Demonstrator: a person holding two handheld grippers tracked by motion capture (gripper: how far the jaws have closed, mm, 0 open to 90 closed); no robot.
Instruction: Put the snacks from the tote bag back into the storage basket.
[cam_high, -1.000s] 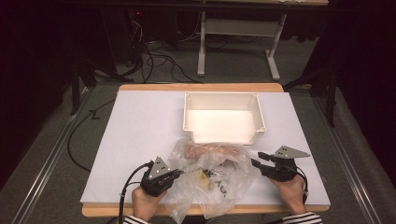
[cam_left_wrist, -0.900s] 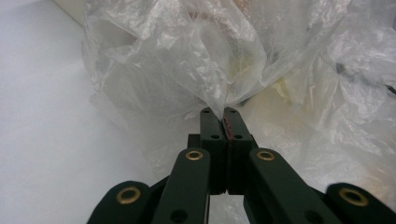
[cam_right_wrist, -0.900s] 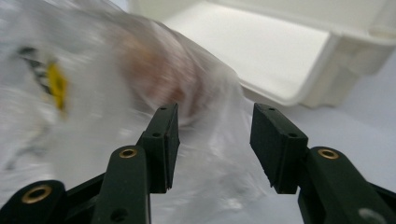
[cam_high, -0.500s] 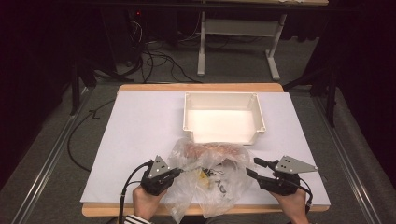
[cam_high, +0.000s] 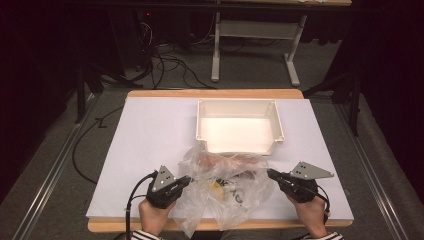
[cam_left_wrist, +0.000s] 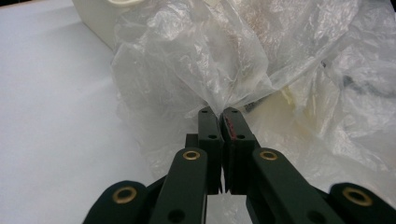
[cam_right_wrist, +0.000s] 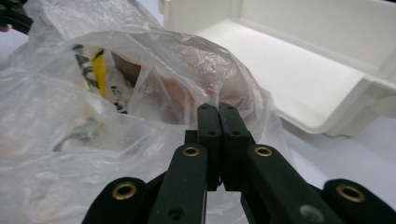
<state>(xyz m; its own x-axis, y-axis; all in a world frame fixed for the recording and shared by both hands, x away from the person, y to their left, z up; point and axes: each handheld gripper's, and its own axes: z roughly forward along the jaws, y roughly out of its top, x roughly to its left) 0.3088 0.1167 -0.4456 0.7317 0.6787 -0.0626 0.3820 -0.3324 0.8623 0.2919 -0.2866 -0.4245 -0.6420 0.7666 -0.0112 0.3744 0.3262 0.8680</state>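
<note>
**Both grippers pinch a crumpled clear bag**

The left gripper (cam_high: 186, 181) has its jaws pressed together on a gathered fold of the plastic bag (cam_high: 227, 187); the film fans up and away beyond the jaw tips, thin, wrinkled, cloudy-clear; inside show pinkish contents and a yellow-and-black printed piece. The right gripper (cam_high: 270, 173) clamps the bag's opposite edge, jaws together; the bag lies between the two grippers; the white tray (cam_high: 239, 106) sits just beyond it.
</note>
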